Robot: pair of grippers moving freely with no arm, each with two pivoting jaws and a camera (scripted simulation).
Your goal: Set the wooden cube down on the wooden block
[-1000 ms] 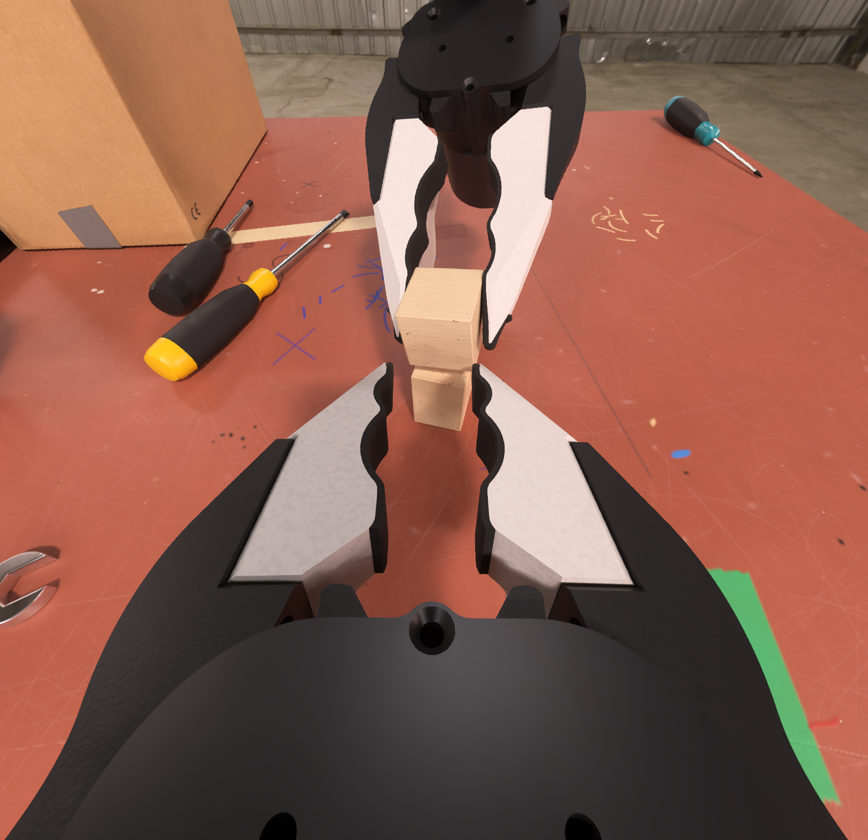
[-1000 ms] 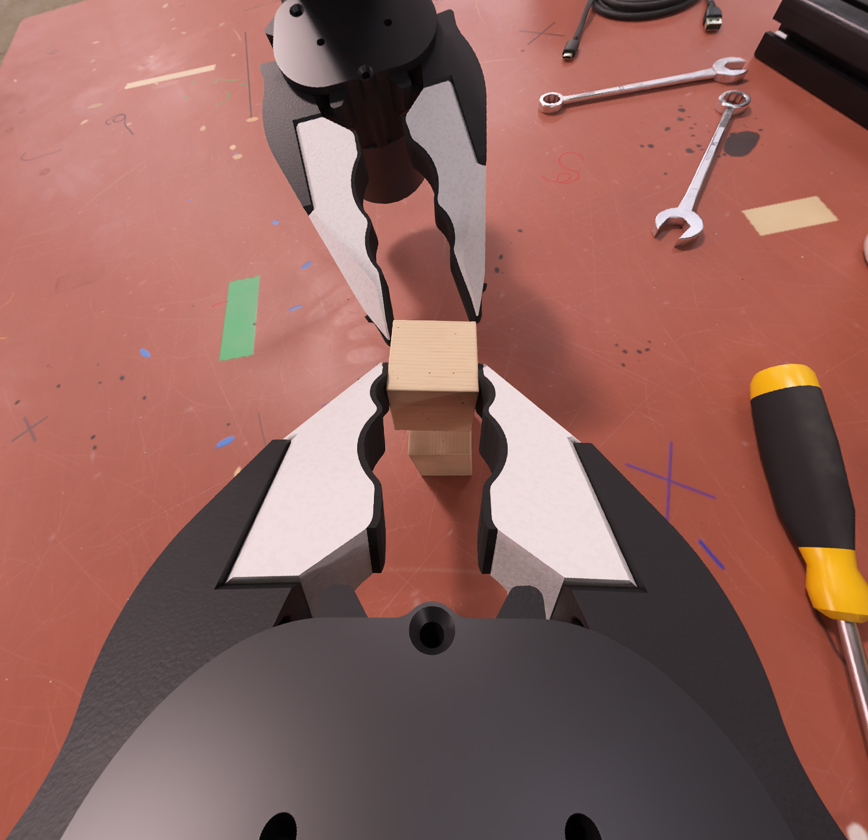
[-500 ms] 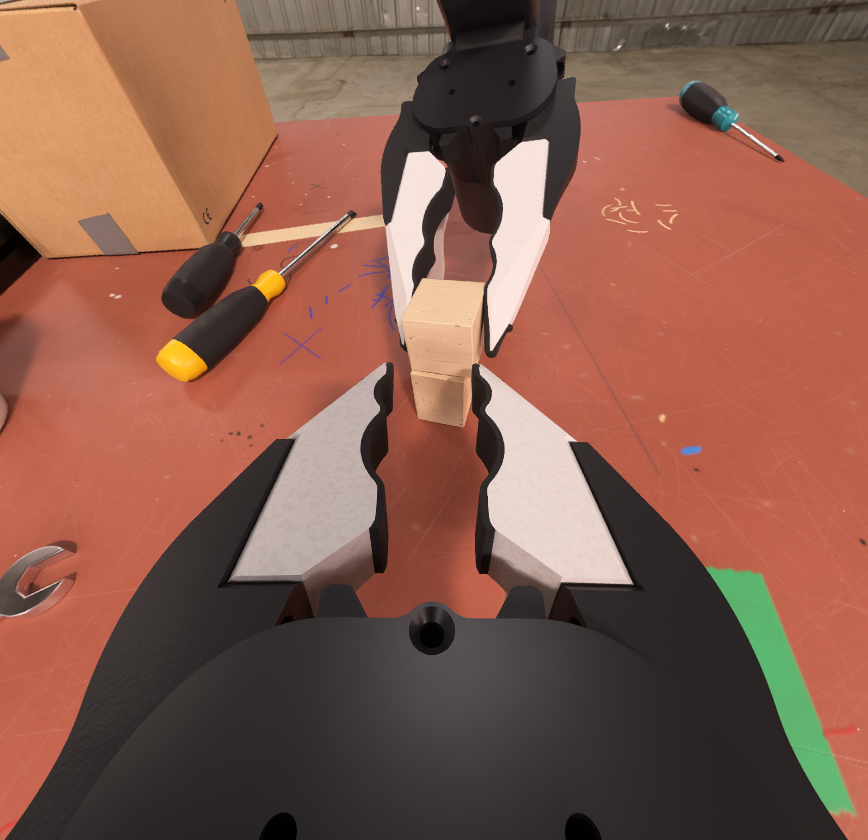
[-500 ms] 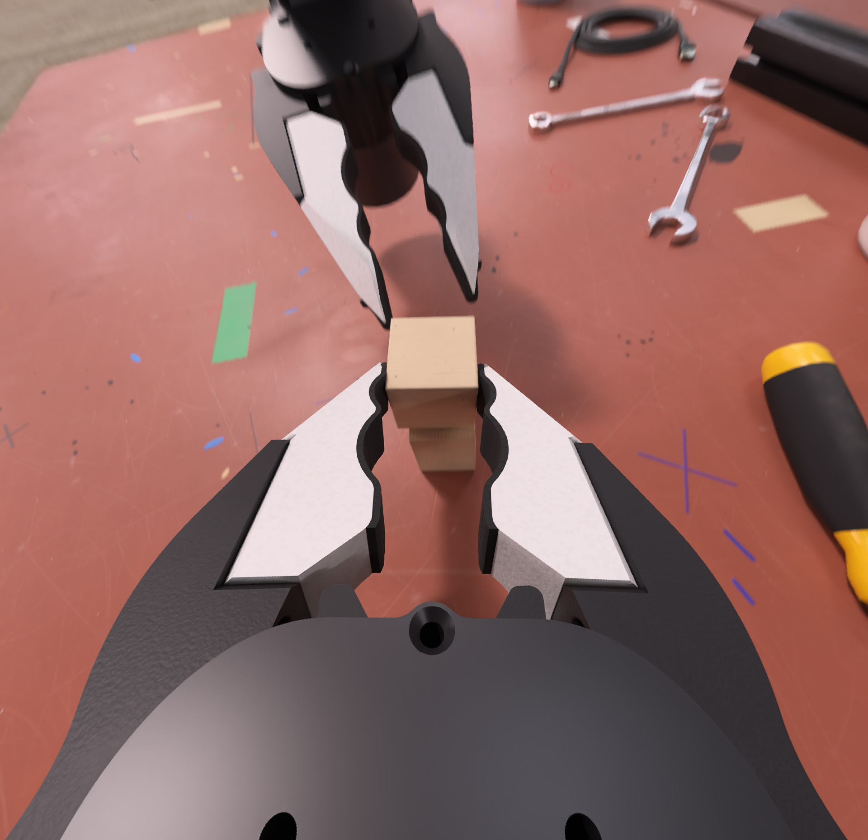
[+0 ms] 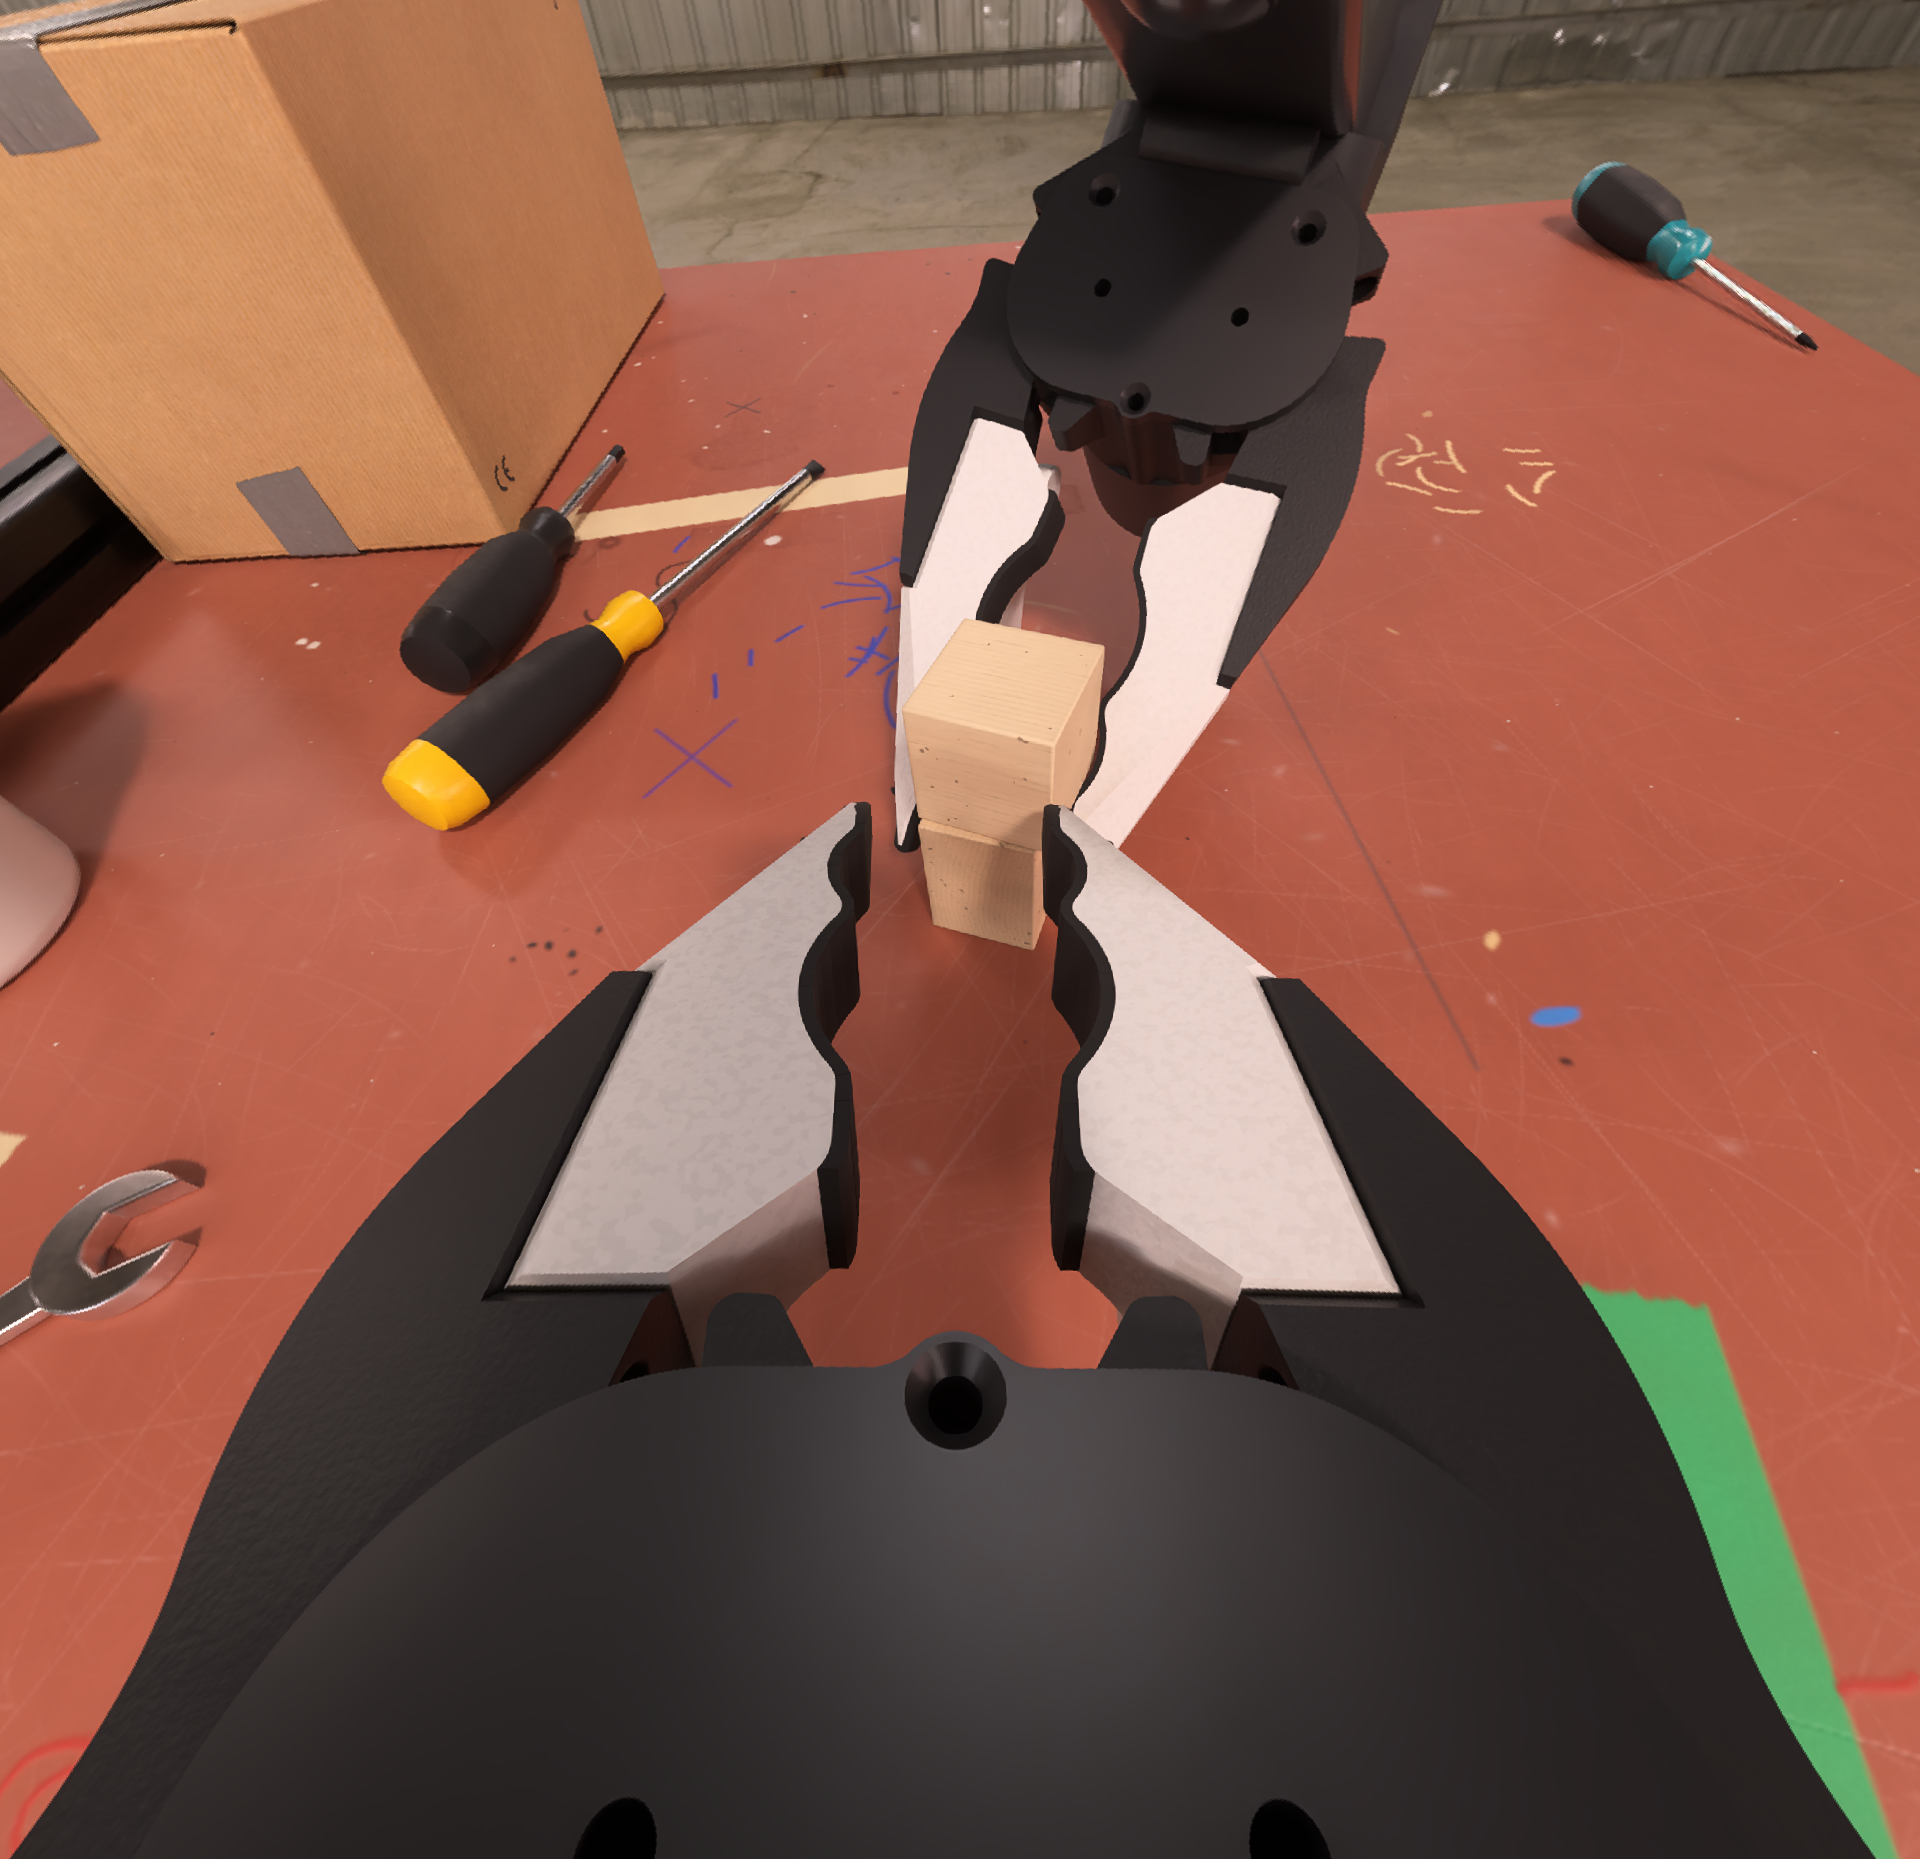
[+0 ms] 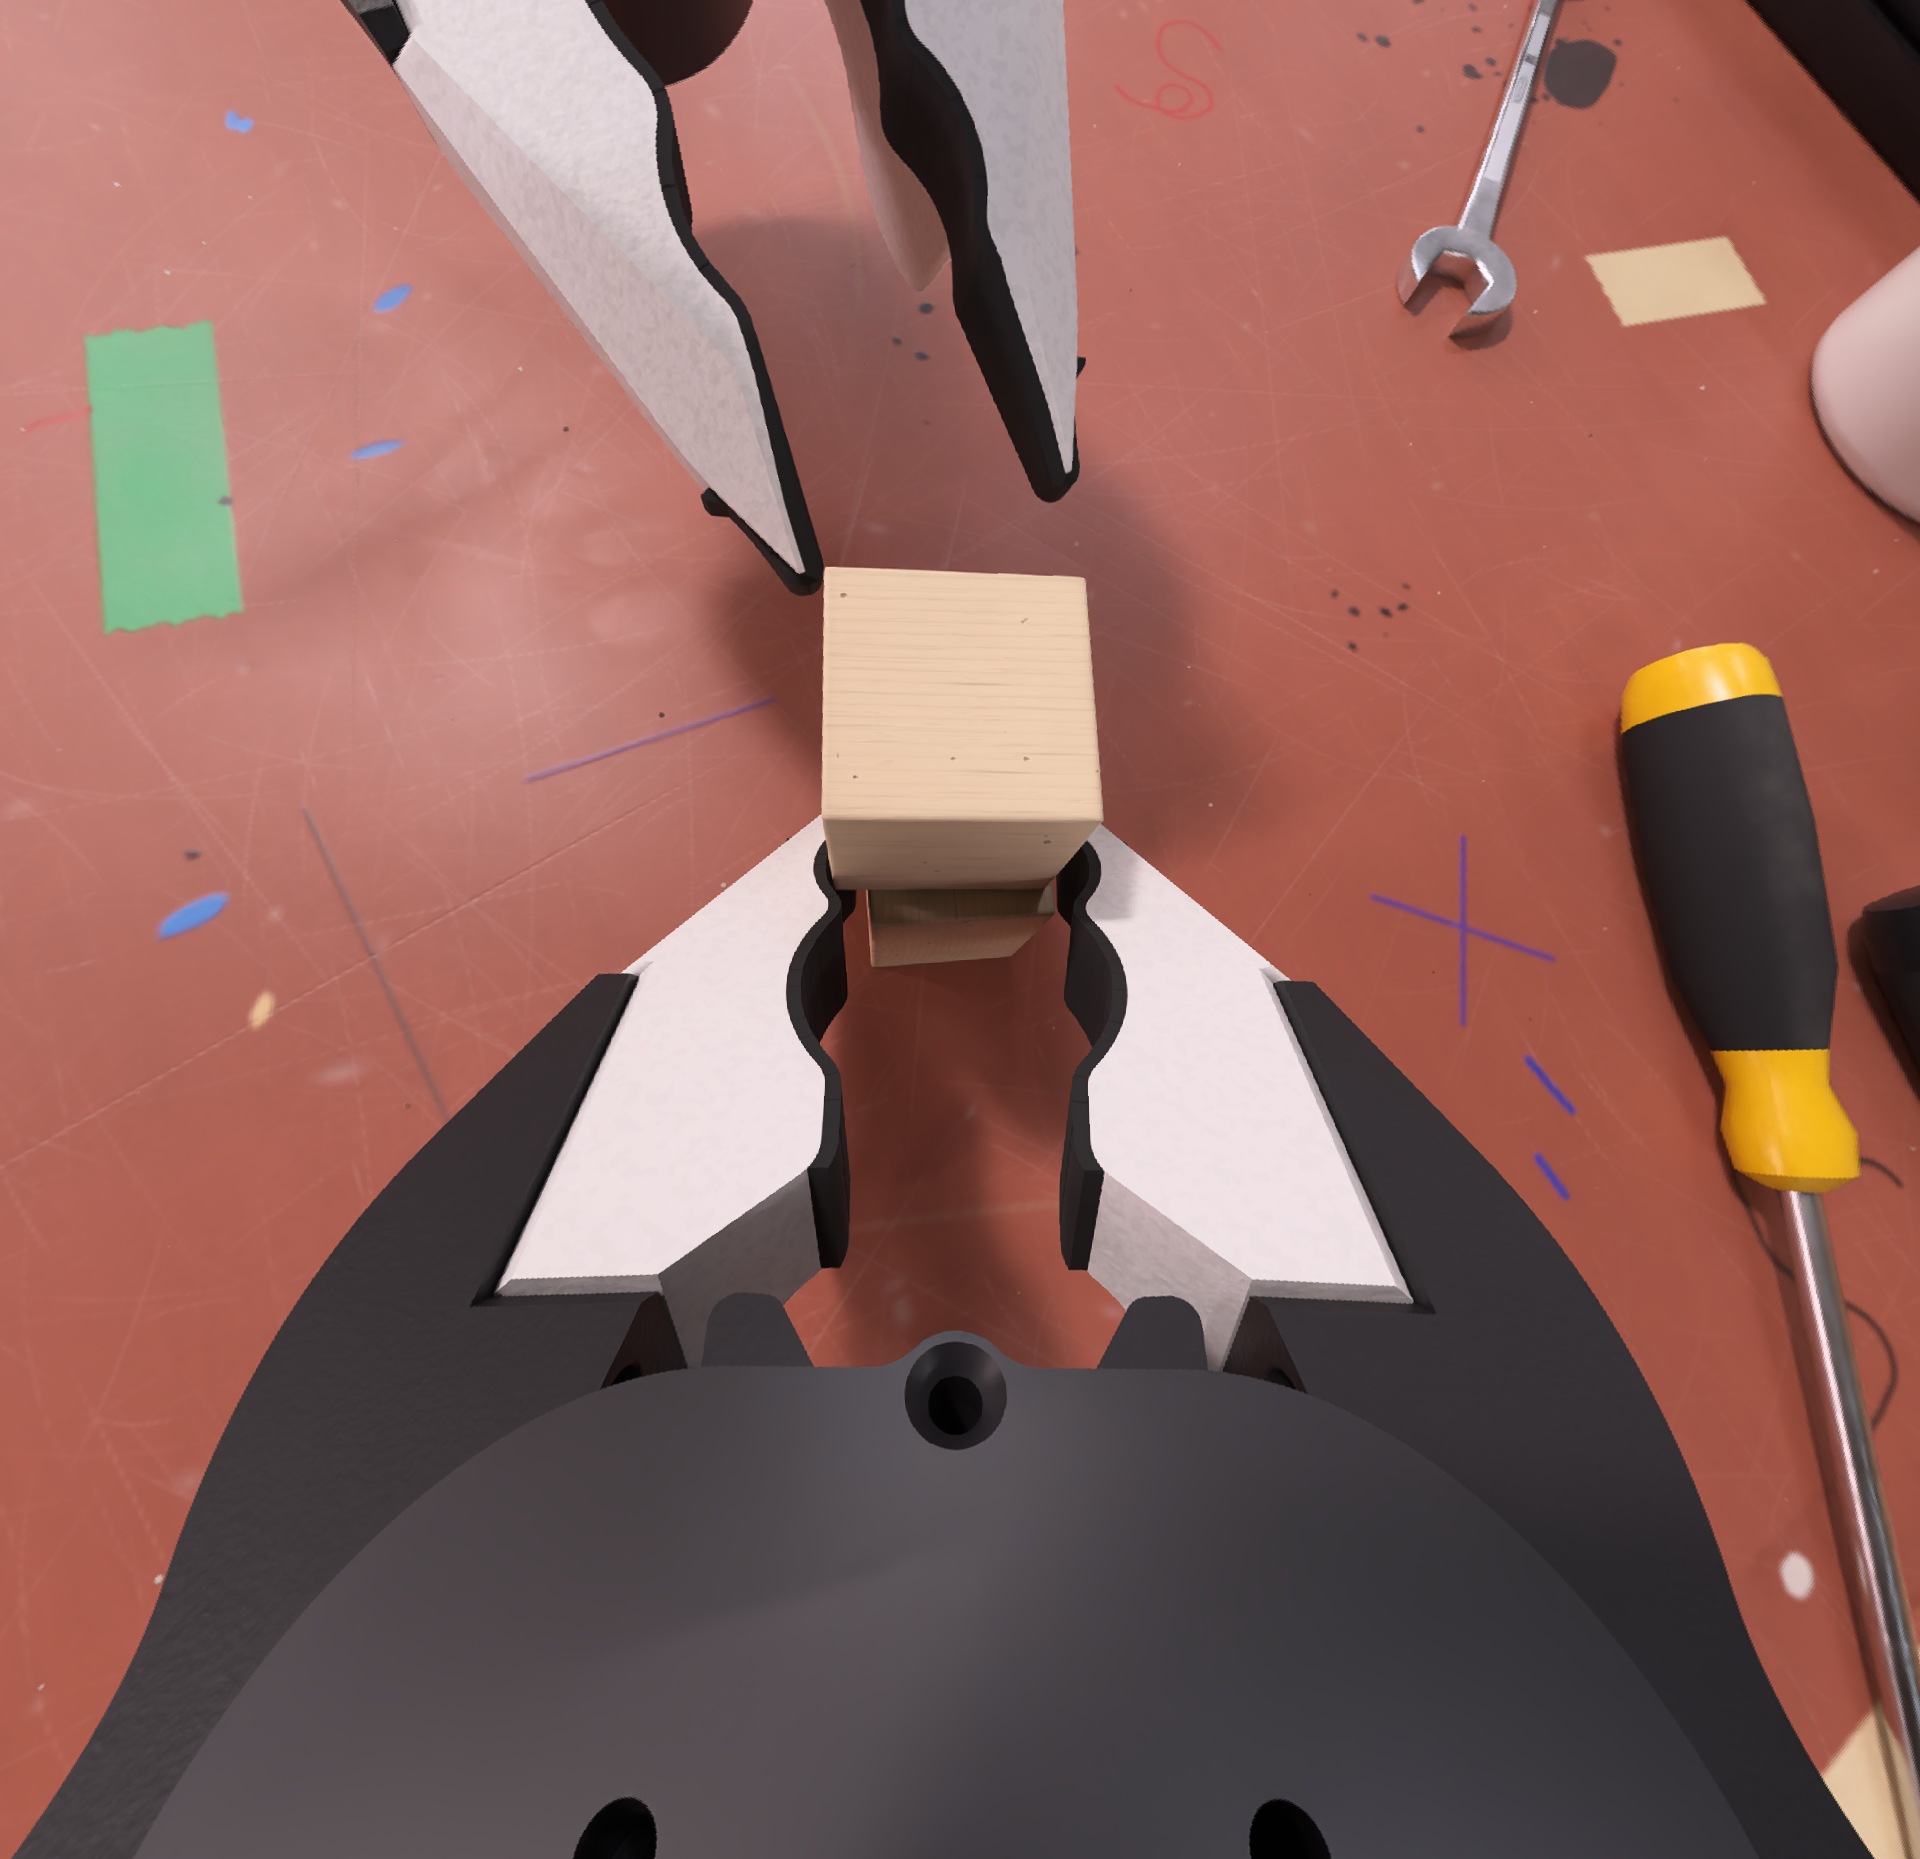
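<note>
Left wrist view. In foreground, left gripper (image 5: 956, 822), jaws parted and empty, tips low over red table (image 5: 1455, 770) and flanking the near face of block (image 5: 982, 890). Block upright on table, between the two grippers. Stacked on block: cube (image 5: 997, 739), slightly wider than block, undersides apparently in contact, though the seam is partly hidden by fingertips. Opposite, right gripper (image 5: 1008, 838), pointed down and toward the camera, clenched on cube from both sides. At left, cardboard box (image 5: 312, 251) with grey tape patches; just beside it, black screwdriver (image 5: 488, 604) and yellow-capped screwdriver (image 5: 520, 713), side by side, well apart from the stack. At far right, teal screwdriver (image 5: 1662, 246) near table edge. At lower left, wrench head (image 5: 94, 1259). At lower right, green tape (image 5: 1714, 1497).

Right wrist view. Seen steeply from above: cube pinched at the very tips of right gripper's fingers, top face fully shown. Beneath cube, only a sliver of block visible, turned a little relative to cube. Beyond cube, left gripper's two fingers spread, one tip just beside cube's far corner, the other clear of it. At right, yellow-capped screwdriver; at upper right, second wrench (image 6: 1475, 178) and tan tape patch (image 6: 1673, 282).
</note>
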